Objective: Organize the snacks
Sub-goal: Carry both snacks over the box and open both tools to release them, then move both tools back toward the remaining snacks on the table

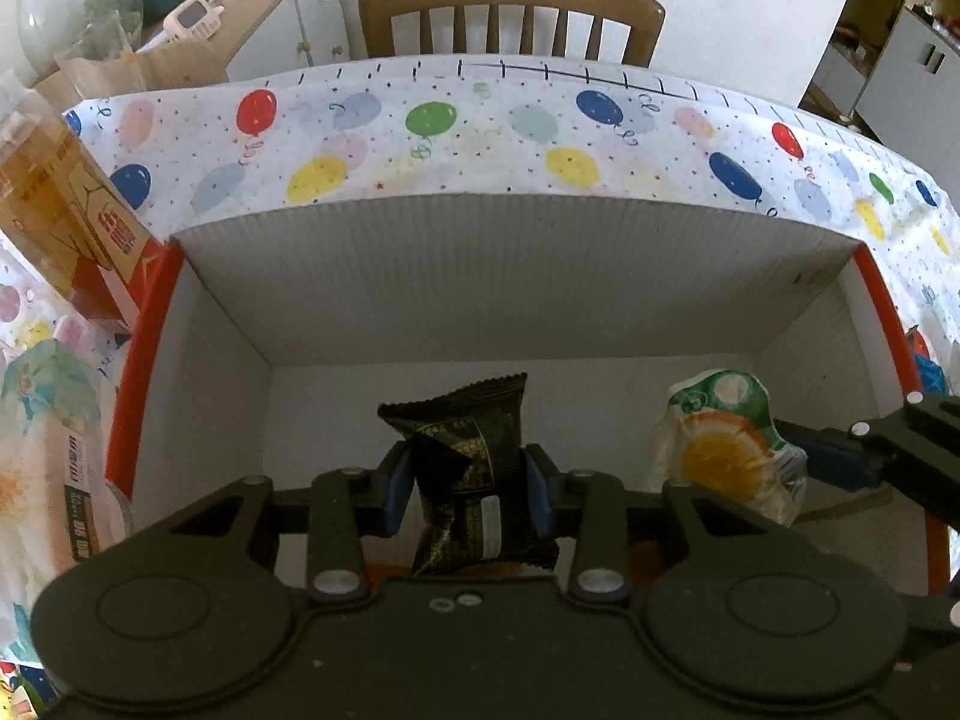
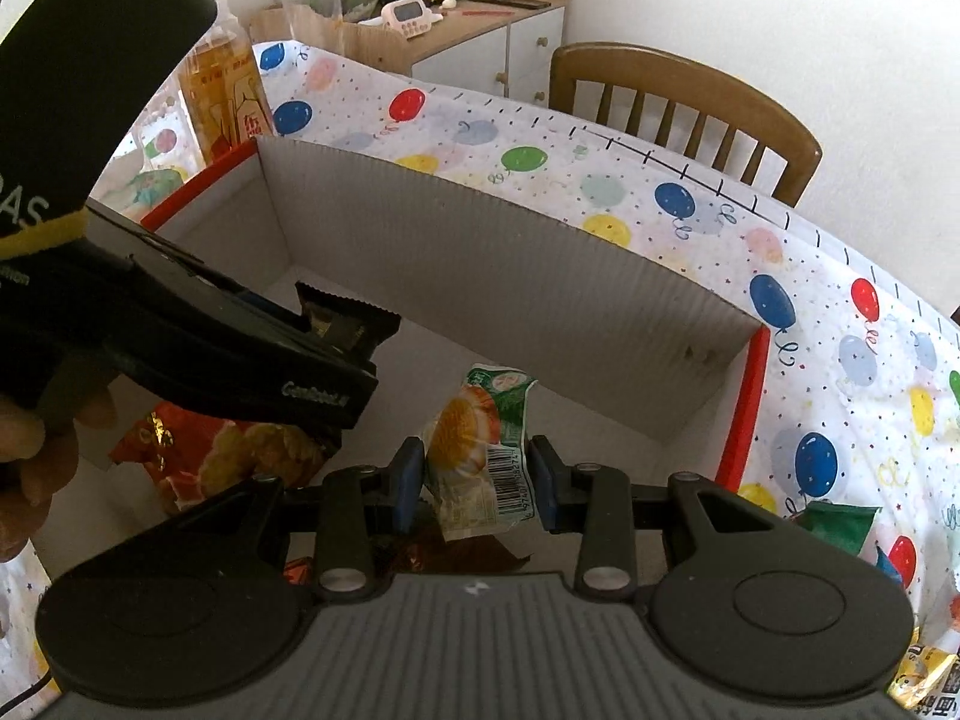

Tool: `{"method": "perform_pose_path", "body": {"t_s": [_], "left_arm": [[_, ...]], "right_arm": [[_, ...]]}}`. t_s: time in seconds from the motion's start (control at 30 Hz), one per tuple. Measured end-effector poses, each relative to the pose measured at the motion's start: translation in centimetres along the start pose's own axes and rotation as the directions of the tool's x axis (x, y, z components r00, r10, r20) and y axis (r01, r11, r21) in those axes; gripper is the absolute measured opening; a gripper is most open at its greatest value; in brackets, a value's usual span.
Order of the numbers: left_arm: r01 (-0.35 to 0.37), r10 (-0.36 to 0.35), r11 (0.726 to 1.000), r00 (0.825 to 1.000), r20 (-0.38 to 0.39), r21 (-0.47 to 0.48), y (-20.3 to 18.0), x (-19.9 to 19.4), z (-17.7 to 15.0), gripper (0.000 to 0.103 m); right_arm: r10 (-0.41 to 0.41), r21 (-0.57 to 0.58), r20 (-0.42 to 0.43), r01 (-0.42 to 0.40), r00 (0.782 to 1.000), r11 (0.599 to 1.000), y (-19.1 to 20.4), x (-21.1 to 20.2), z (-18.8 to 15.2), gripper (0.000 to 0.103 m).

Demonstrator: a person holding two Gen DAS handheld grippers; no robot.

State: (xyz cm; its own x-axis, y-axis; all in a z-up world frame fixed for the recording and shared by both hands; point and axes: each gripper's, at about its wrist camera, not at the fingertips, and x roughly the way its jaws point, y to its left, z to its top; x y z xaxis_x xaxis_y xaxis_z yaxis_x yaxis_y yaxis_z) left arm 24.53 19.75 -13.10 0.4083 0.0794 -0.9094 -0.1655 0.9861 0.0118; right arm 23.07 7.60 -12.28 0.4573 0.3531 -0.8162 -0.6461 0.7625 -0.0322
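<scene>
Inside, the box point(image 2: 480, 264) holds an orange snack bag point(image 2: 228, 450).

We see a box point(image 1: 516, 276) of ribbed, matt corrugated cardboard, white inside. The black snack packet point(image 1: 474, 468) is glossy, crinkled foil, and the orange-printed packet point(image 2: 474, 450) is shiny plastic film. The gripper bodies point(image 1: 468, 630) look like matt black plastic with blue pads point(image 1: 396, 492). A smooth printed cloth point(image 1: 420, 138) covers the desk, and the chair point(image 1: 510, 6) is varnished wood.
</scene>
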Motion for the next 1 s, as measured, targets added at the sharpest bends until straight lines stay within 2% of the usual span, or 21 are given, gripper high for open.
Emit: {"method": "perform_pose_path", "body": {"t_s": [0.4,0.47,0.53,0.63,0.9,1.0], "left_arm": [[0.0,0.0,1.0,1.0,-0.025,-0.005,-0.1,0.5,-0.2,0.041],[0.0,0.0,1.0,1.0,-0.018,-0.008,0.0,0.2,-0.3,0.045],[-0.005,0.005,1.0,1.0,-0.008,-0.006,0.0,-0.1,-0.4,0.053],[-0.012,0.012,1.0,1.0,0.006,-0.003,-0.1,-0.6,-0.5,0.055],[-0.015,0.016,1.0,0.999,0.047,-0.007,-0.3,-2.3,-0.8,0.062],[-0.016,0.017,1.0,0.998,0.063,-0.004,-0.4,-3.2,-1.0,0.063]], "right_arm": [[-0.005,-0.008,0.02,0.005,1.0,1.0,0.2,-0.5,-0.3,0.037],[0.001,0.001,0.027,-0.001,1.0,1.0,0.0,-0.8,-0.3,0.039],[0.001,0.009,0.035,-0.001,0.999,1.0,0.0,-1.3,-0.3,0.044],[-0.001,0.019,0.055,0.0,0.998,1.0,-0.3,-2.0,-0.4,0.051],[0.009,0.048,0.087,-0.013,0.996,0.999,-1.1,-4.2,-0.8,0.051],[0.009,0.058,0.104,-0.015,0.995,0.998,-1.4,-5.2,-1.0,0.059]]}}
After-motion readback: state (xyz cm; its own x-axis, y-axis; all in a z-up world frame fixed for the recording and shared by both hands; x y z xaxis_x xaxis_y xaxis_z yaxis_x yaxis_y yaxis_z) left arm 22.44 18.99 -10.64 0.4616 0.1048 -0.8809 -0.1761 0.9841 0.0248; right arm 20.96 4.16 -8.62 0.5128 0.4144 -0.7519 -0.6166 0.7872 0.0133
